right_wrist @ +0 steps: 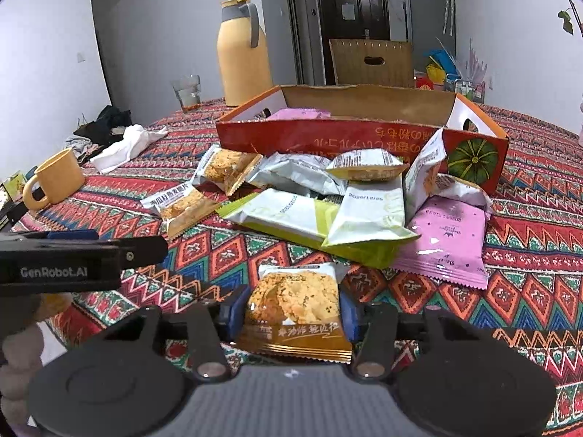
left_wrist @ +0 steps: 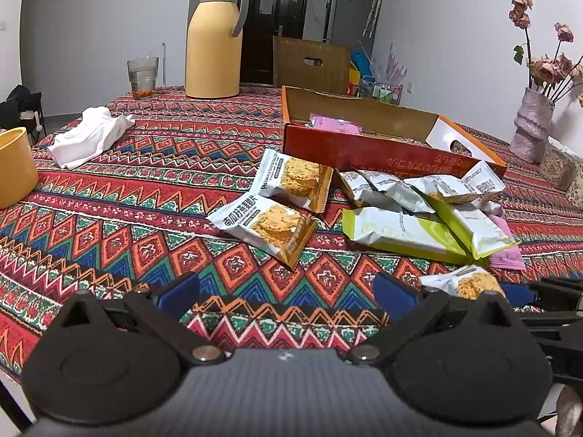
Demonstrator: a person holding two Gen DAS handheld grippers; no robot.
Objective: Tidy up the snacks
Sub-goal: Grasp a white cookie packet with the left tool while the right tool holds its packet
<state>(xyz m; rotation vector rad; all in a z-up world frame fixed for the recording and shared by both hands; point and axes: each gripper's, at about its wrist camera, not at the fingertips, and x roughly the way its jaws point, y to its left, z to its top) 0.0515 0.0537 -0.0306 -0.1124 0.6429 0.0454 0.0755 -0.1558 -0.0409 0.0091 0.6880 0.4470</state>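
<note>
Snack packets (right_wrist: 320, 211) are piled on the worktop (right_wrist: 528, 291) just before the box (right_wrist: 364, 138); jug (right_wrist: 242, 54) and glass (right_wrist: 187, 93) are set behind-left of the box.

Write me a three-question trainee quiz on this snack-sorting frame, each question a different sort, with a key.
1. True or false: the left gripper holds a packet.
2. What sits between the right gripper's blue pads? A) pink packet B) orange cookie packet C) mug
3. Name one snack colour already inside the red cardboard box.

Key: 1 false, it is open and empty; 2 B; 3 pink.
</note>
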